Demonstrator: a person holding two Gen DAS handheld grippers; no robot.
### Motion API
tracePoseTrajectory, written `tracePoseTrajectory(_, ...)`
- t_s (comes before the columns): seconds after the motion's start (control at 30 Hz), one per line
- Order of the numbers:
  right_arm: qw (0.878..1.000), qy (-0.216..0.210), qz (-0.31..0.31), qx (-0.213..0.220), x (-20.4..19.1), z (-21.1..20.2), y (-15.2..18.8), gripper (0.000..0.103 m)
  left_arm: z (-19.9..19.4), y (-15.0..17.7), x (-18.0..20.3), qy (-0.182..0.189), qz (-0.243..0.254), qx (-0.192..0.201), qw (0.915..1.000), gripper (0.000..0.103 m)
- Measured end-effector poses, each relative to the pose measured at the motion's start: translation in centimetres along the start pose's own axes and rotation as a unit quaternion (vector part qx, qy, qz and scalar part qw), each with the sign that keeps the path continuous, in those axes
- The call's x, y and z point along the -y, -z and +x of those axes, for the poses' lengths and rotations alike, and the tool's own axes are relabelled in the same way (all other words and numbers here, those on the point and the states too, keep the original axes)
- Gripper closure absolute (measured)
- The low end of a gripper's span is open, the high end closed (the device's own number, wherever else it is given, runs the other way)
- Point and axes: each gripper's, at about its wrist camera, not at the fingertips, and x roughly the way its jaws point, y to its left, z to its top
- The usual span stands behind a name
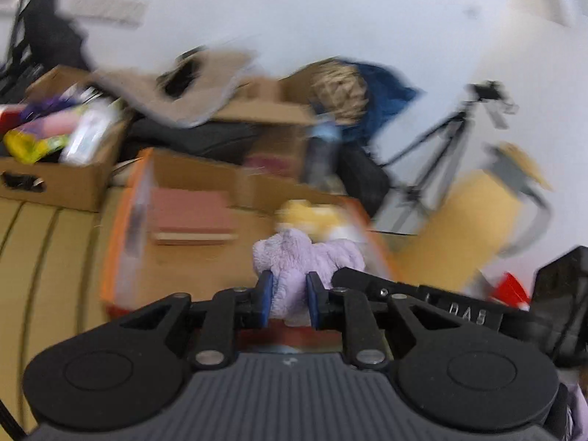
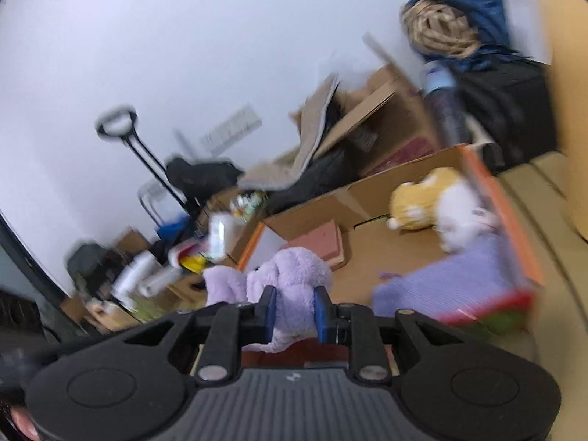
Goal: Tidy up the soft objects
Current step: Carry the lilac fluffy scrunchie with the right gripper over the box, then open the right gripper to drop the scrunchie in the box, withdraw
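Observation:
A lilac plush toy [image 1: 301, 253] is clamped between both grippers. My left gripper [image 1: 288, 296] is shut on one side of it, and my right gripper [image 2: 294, 310] is shut on it too [image 2: 290, 275]. The right gripper's black body shows in the left wrist view [image 1: 422, 294], right of the toy. The toy hangs above the near edge of an open cardboard box with orange-edged flaps [image 2: 367, 198]. In the box lie a yellow-and-white plush [image 2: 437, 205], a pink block [image 2: 323, 240] and a lilac cloth [image 2: 437, 279]. Both views are motion-blurred.
Cardboard boxes of clutter [image 1: 55, 169] stand at the left. A rope coil on blue fabric [image 1: 345, 95] sits behind the box. A black tripod [image 1: 448, 136] and a yellow chair [image 1: 488, 202] are to the right. A hand trolley [image 2: 139, 154] leans on the white wall.

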Motion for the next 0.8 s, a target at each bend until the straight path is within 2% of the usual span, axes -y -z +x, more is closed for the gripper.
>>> tracePoseTrajectory(0.07,0.999,0.019,0.011,-0.037,-0.3,4.4,-0.5,0.082,1.8,-0.8,-2.1,-0.031,-0.004,-0.02,0.9993,0.078)
tracePoseTrajectory(0.13,0.996,0.029,0.02,-0.08,-0.4,7.8,-0.4,0.08,2.2,-0.8,-3.6,-0.07,0.001,-0.02,0.9974,0.064)
tracePoseTrajectory(0.17,0.994,0.032,0.011,-0.105,-0.7,9.3,-0.2,0.078,1.7,-0.6,-4.2,-0.074,0.007,-0.011,0.9971,0.061)
tracePoseTrajectory(0.2,0.992,0.037,-0.005,-0.123,-1.1,10.4,0.2,0.077,1.1,-0.2,-4.6,-0.07,0.013,-0.005,0.9975,0.051)
tracePoseTrajectory(0.23,0.99,0.051,-0.029,-0.126,-1.6,11.0,0.7,0.076,0.3,0.0,-4.9,-0.063,0.017,0.002,0.9979,0.045)
tracePoseTrajectory(0.3,0.987,0.059,-0.053,-0.141,-2.3,11.7,1.0,0.055,-1.4,0.3,-5.3,-0.061,0.026,0.015,0.9977,0.044)
tracePoseTrajectory(0.33,0.986,0.054,-0.058,-0.146,-2.5,11.5,1.3,0.05,-2.2,0.4,-5.2,-0.063,0.032,0.02,0.9973,0.044)
tracePoseTrajectory(0.37,0.985,0.056,-0.064,-0.148,-2.8,11.1,1.1,0.046,-3.0,0.4,-5.0,-0.064,0.036,0.025,0.997,0.044)
tracePoseTrajectory(0.43,0.984,0.067,-0.086,-0.141,-3.8,9.5,0.8,0.046,-5.0,0.4,-4.4,-0.061,0.041,0.035,0.9967,0.04)
tracePoseTrajectory(0.5,0.984,0.074,-0.104,-0.126,-4.8,7.3,0.4,0.04,-6.9,0.6,-3.7,-0.06,0.046,0.048,0.996,0.035)
tracePoseTrajectory(0.67,0.986,0.067,-0.126,-0.09,-6.2,-0.5,0.5,0.038,-12.3,3.3,-1.4,-0.042,0.069,0.069,0.9943,0.027)
tracePoseTrajectory(0.8,0.987,0.065,-0.139,-0.05,-7.6,-7.7,1.3,0.027,-17.1,6.1,0.9,-0.037,0.083,0.094,0.9914,0.02)
